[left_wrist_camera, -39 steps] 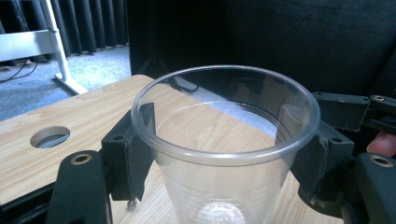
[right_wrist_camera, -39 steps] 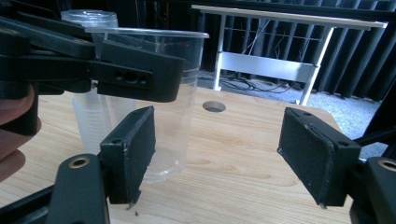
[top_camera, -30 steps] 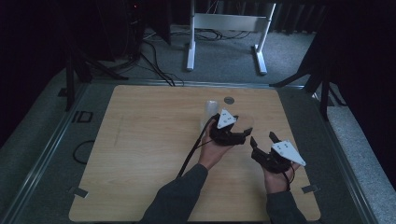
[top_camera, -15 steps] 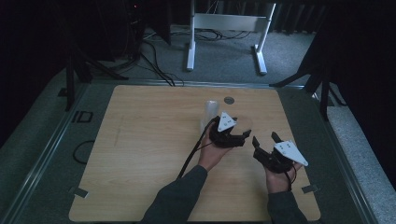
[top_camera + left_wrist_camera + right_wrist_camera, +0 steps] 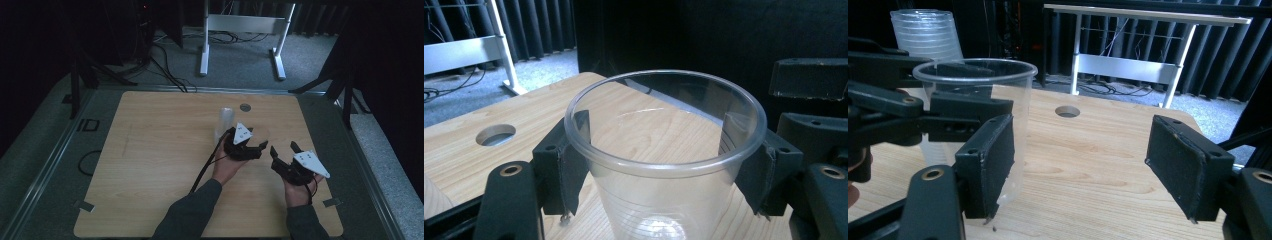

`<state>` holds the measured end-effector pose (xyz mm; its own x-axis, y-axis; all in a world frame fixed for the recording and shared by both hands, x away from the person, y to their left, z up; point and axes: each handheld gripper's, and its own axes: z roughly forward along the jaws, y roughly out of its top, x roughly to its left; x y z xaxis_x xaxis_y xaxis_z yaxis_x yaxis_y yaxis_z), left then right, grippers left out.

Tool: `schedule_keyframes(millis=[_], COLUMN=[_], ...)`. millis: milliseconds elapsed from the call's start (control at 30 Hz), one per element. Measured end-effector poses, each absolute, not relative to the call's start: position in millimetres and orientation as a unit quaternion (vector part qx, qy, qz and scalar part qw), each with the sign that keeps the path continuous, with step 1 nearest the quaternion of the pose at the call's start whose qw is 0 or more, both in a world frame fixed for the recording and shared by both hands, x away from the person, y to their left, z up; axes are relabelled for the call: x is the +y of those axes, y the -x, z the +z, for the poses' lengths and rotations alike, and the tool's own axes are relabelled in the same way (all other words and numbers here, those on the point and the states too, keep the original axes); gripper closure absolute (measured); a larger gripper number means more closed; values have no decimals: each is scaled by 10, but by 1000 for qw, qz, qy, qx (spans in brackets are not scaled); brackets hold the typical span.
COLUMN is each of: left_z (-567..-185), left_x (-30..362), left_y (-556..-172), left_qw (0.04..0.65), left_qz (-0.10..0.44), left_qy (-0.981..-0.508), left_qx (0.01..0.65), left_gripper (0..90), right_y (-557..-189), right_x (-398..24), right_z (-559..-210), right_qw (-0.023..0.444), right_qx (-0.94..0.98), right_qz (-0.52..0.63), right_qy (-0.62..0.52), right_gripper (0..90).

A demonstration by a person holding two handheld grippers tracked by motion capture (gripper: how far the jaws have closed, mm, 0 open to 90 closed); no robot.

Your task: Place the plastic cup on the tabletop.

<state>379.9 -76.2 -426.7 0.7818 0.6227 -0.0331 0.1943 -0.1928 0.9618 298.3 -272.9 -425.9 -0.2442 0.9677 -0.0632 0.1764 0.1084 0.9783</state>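
Left gripper (image 5: 255, 146) is clamping a clear cup (image 5: 664, 150) just under its rim, keeping it upright beside the cup stack (image 5: 928, 35) behind, while right gripper (image 5: 1083, 165) is waiting wide-jawed and empty alongside.

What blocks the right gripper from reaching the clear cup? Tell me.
Nothing visible does. The clear cup sits clamped in the left gripper; the right gripper, jaws open, faces it across bare table.

Clear plastic cup (image 5: 664, 165), upright, empty, beside cup stack (image 5: 928, 35)
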Motion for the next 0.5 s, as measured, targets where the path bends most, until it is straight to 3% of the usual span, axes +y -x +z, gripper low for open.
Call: schedule_keyframes(millis=[500], left_z=[-4370], left_x=[-780], left_y=[-3784], left_qw=[569], left_qz=[195], left_qy=[-751], left_qx=[273], left_gripper=[297], right_y=[-2979], right_x=[-2729], right_z=[-4255], right_qw=[409], right_qx=[621], right_qz=[486], right_qy=[-459], right_gripper=[270])
